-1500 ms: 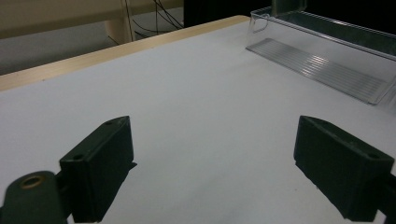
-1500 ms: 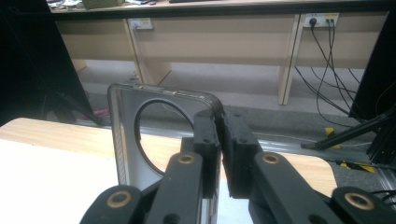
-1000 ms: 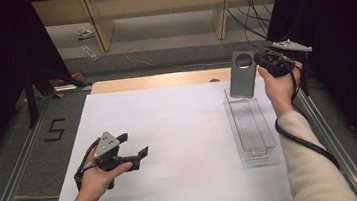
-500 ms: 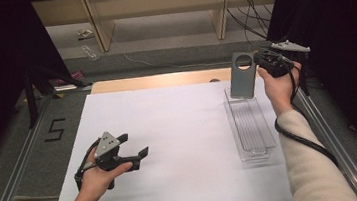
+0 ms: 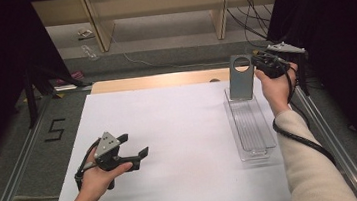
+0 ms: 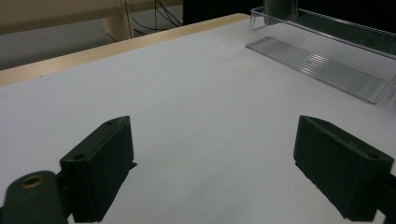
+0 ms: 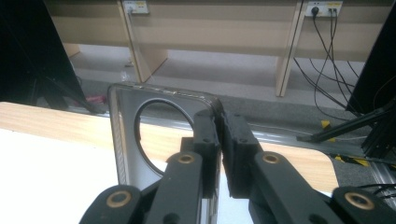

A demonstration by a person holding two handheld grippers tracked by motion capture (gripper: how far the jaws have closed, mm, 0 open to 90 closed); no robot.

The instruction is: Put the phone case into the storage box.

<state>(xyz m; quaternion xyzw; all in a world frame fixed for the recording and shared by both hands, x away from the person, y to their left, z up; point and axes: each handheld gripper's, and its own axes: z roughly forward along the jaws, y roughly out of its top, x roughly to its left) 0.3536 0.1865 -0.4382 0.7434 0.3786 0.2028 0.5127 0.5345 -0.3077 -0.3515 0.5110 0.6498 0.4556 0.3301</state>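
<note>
surface: my table [image 5: 174, 78], wood edge showing along the far side | cover: big white sheet [image 5: 171, 146] lying flat over nearly all of it | on the sheet: one clear plastic tray [image 5: 250, 128], long and narrow, over on the right, running front to back | rest of the sheet: plain white

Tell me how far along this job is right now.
Done: the right gripper is shut on the grey plate, held upright at the far end of the clear tray. In hand: standing it there. Left: letting go. The left gripper waits open above the white table.
</note>
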